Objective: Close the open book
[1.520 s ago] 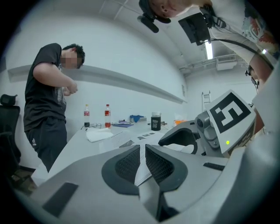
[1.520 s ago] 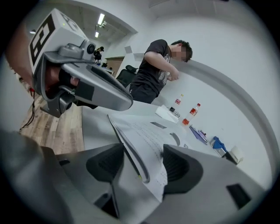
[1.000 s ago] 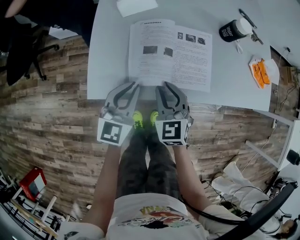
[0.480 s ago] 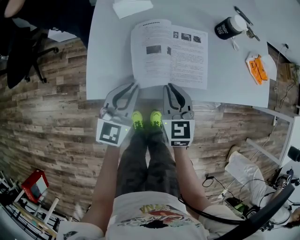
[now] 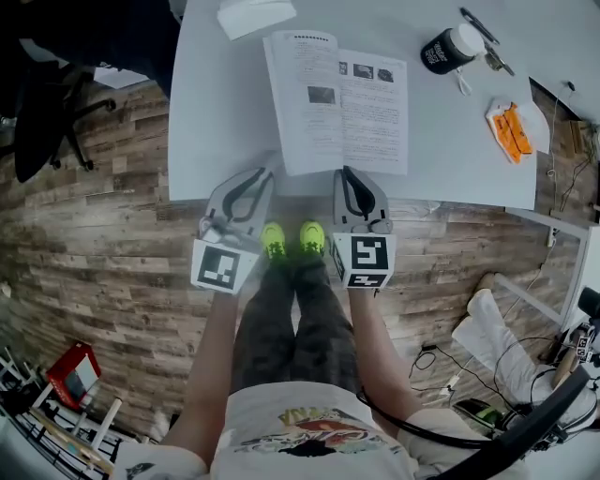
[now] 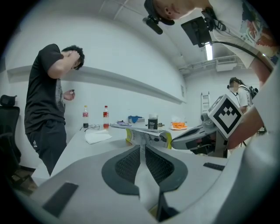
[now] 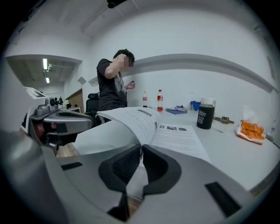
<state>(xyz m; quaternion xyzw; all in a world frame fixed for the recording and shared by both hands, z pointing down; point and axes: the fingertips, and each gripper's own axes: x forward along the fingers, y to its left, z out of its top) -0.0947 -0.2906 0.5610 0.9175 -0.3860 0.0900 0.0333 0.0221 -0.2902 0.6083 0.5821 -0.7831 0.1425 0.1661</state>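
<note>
The open book (image 5: 361, 98) lies on the white table (image 5: 216, 122), its near edge by the table's front edge. My right gripper (image 5: 346, 172) sits at that near edge by the spine. Its jaws have just been closing and now stand shut on the book (image 7: 175, 135), whose left pages (image 7: 131, 120) arch up. My left gripper (image 5: 272, 170) is shut, its tips at the book's near left corner (image 6: 148, 138). Whether it pinches the corner is hidden. The right gripper (image 6: 192, 138) shows beside the book in the left gripper view.
A black jar (image 5: 448, 49), a pen (image 5: 478, 26) and an orange packet (image 5: 511, 129) lie at the table's right. White paper (image 5: 253, 14) lies at the far left. A person (image 7: 113, 83) stands beyond the table by two bottles (image 7: 159, 100). An office chair (image 5: 47, 103) stands to the left.
The right gripper's jaws have narrowed to shut, and it has rolled and shifted right along the book's near edge. The book has turned slightly. The left gripper has kept still.
</note>
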